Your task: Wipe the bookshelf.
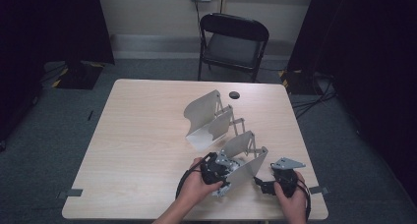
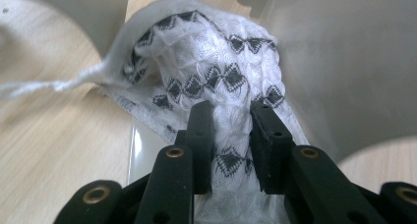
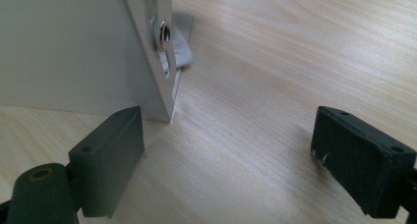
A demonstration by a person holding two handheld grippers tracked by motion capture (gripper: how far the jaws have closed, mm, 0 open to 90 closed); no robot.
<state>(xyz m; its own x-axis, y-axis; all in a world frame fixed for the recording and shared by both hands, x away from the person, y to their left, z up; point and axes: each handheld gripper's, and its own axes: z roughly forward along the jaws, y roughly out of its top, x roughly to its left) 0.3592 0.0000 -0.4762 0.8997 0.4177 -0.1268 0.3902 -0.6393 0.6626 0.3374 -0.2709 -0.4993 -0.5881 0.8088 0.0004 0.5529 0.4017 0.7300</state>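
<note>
A white knitted cloth with black diamond patterns [image 2: 206,52] lies bunched inside a white curved sheet stand [image 2: 344,62]. My left gripper [image 2: 233,121] is shut on a fold of this cloth, one jaw pressing on each side. In the high view the left gripper [image 1: 226,177] reaches into the nearer white stand [image 1: 248,160] at the table's front. My right gripper [image 1: 263,183] rests just right of that stand. Its jaws [image 3: 231,135] stand wide open over bare wood, the left jaw next to the stand's lower corner [image 3: 157,101].
A second white curved stand [image 1: 206,118] stands farther back, mid-table. A small black round disc [image 1: 234,95] sits near the far edge of the wooden table [image 1: 142,135]. A black folding chair [image 1: 233,42] stands behind the table. Bare wood lies to the left.
</note>
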